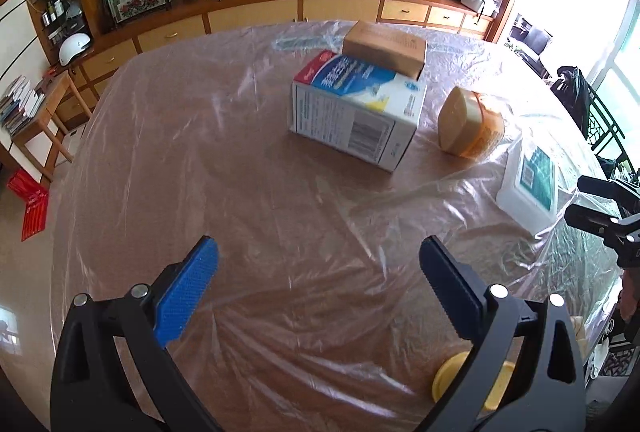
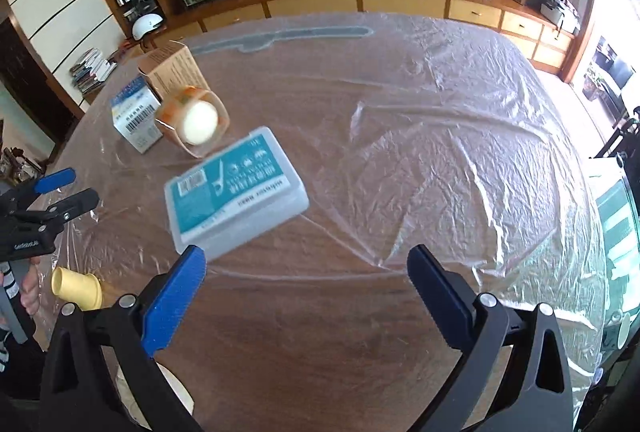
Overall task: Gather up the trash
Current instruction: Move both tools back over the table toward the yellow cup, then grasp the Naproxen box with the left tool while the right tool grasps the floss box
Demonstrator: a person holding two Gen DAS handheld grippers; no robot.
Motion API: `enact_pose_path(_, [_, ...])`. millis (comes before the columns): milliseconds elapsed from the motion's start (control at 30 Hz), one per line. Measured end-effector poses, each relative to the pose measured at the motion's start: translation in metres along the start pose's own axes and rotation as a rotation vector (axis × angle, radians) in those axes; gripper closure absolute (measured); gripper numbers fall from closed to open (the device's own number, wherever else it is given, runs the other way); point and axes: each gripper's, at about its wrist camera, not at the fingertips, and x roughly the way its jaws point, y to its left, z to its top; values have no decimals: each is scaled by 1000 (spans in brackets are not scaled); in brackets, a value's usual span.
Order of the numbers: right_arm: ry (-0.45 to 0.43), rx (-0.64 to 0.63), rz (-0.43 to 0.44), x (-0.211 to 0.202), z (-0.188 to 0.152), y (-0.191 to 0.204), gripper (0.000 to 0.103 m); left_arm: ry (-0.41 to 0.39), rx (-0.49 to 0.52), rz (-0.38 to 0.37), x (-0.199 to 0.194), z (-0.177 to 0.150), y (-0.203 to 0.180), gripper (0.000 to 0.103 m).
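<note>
A white-and-blue carton point(image 1: 356, 112) lies on its side near the middle of a round table point(image 1: 240, 192) draped in crinkled clear plastic sheeting point(image 2: 460, 152). Behind the carton, touching it, sits a brown cardboard box point(image 1: 384, 48). Just beside the carton, towards the window side, an orange-banded tub point(image 1: 470, 126) rests tipped over; further from the carton on that same side lies a flat translucent case with a teal label point(image 2: 236, 188). A yellow cup-like piece point(image 2: 76, 288) lies near the table's edge, well apart from the carton. The left gripper point(image 1: 320, 260) and right gripper point(image 2: 306, 268) both hover above the sheeting, jaws spread wide, gripping nothing.
</note>
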Motion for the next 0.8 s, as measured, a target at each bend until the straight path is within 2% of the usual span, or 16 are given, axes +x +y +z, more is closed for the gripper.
enact_pose_path(267, [-9,-125,47,4,13,28,4,-16,80,-22,15,30,-10,2])
enact_pose_path(567, [36,-268,59,21,29,51,4,-2,161,-57,39,55,-14,2])
enact_pose_path(667, [53,-286,70,27,32,54,9,3,178,-56,46,60,-16,2])
enact_pose_path(767, [61,-296,68,29,31,55,19,-8,198,-53,46,61,-19,3])
enact_pose_path(800, [60,-299,69,28,30,55,19,-12,203,-54,46,61,-20,9])
